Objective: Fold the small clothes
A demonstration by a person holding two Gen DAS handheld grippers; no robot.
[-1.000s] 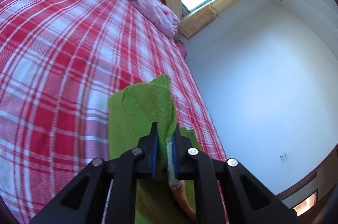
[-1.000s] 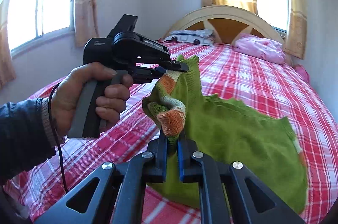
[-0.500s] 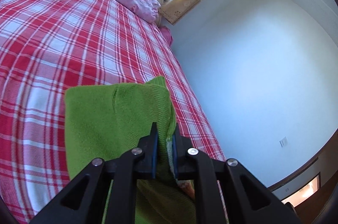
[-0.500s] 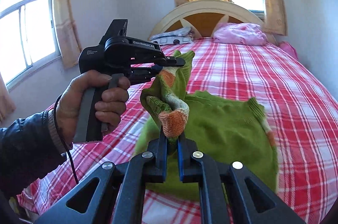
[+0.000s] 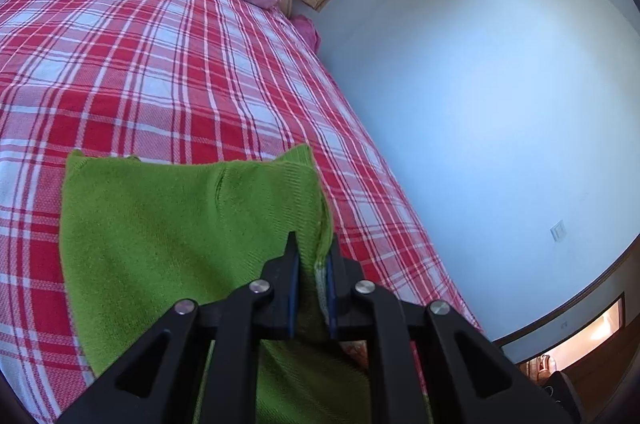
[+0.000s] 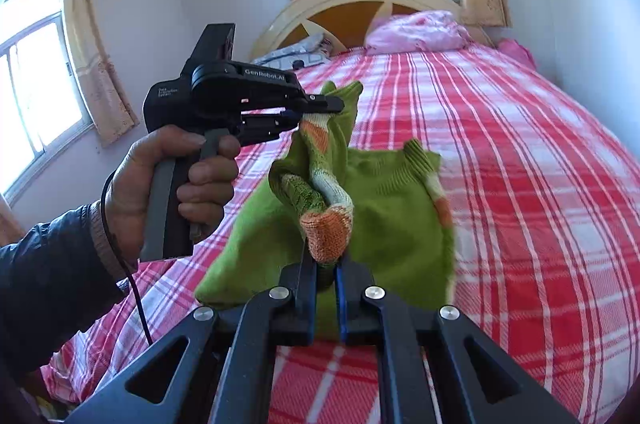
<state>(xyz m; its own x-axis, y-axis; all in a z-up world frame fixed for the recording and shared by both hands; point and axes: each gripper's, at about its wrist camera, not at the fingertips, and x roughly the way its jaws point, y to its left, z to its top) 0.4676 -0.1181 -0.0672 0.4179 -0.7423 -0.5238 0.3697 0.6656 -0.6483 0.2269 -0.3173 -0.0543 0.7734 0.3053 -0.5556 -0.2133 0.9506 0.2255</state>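
Note:
A small green knit sweater (image 5: 168, 236) with orange and white trim hangs above the red plaid bed (image 5: 140, 64), held by both grippers. My left gripper (image 5: 311, 260) is shut on its green edge. It also shows in the right wrist view (image 6: 320, 106), held by a hand and pinching the upper corner. My right gripper (image 6: 326, 264) is shut on the sweater (image 6: 392, 216) at a bunched orange and white cuff (image 6: 328, 228). The rest of the garment drapes down toward the bed (image 6: 500, 144).
A pink pillow (image 6: 416, 32) and a patterned pillow (image 6: 292, 54) lie by the arched headboard (image 6: 360, 0). A white wall (image 5: 480, 104) runs along the bed's right side. Curtained windows (image 6: 32, 84) stand behind and to the left.
Both grippers have lifted the sweater and carried it further up the bed. The hanging body has swung inward and looks narrower; both grips are unchanged.

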